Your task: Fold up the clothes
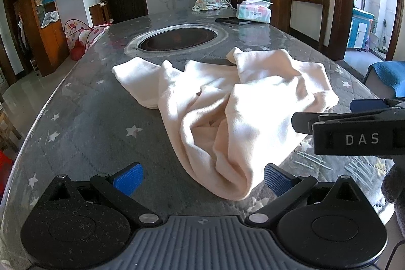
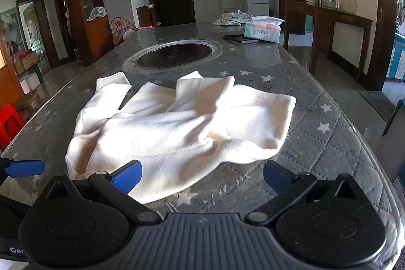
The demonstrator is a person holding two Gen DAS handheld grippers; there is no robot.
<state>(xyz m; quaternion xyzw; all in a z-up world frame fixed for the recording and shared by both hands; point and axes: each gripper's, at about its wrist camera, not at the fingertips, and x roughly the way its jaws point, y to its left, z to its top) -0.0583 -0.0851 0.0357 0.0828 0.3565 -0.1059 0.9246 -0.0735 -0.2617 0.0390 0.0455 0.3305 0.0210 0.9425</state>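
Cream garment (image 1: 227,113) lying crumpled on the near end of a grey star-print table (image 1: 83,123), unfolded, 1 sleeve stretched to the far left, bunched folds at centre. Beyond it, a round dark inset (image 1: 177,38) sunk in the tabletop. At the far right end: tissue pack (image 1: 254,12), flat dark item (image 1: 233,20) just beside it, patterned cloth (image 1: 210,3) behind. Left gripper (image 1: 202,180) low over the near edge, blue pads spread wide, hem of the garment between them, not pinched. Right gripper (image 2: 202,176) likewise spread apart, holding nothing, garment's near edge lying just ahead and partly between the pads. Right gripper's body visible at right in the left view, beside the garment.
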